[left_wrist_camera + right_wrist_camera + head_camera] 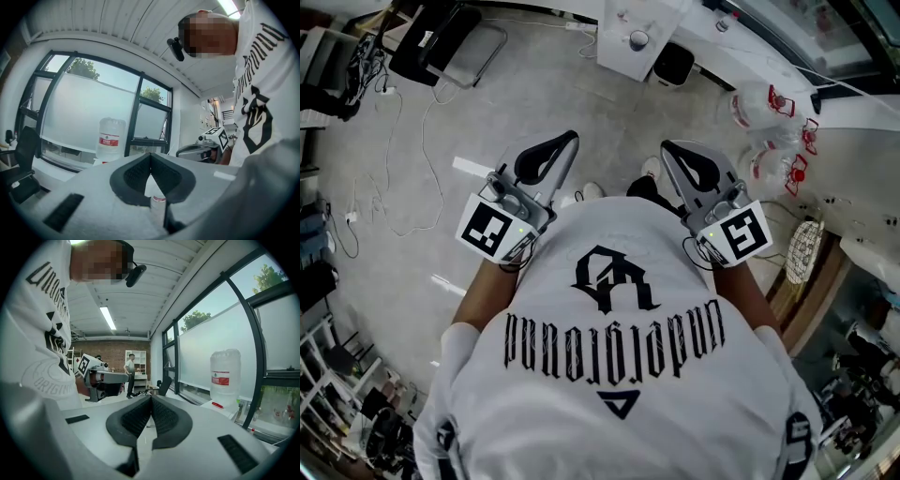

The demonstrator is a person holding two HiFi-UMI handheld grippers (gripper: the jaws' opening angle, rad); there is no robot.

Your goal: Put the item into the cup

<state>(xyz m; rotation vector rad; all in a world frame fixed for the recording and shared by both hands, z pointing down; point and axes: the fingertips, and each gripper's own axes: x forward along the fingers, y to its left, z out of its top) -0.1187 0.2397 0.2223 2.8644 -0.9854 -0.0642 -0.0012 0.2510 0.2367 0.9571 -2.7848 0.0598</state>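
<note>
Grippers idle at chest, both closed

Left gripper (570,139) is held in front of the white T-shirt (619,375). Its jaws are pressed tip to tip, and nothing is gripped between them. Right gripper (667,146) is held level with it, well apart, jaws likewise closed together with nothing between. Both are pointed away from the body, above the grey floor (422,141). Water jug (226,376) is seen against the window (206,329), far right. Item and cup cannot be located in any view.
</note>
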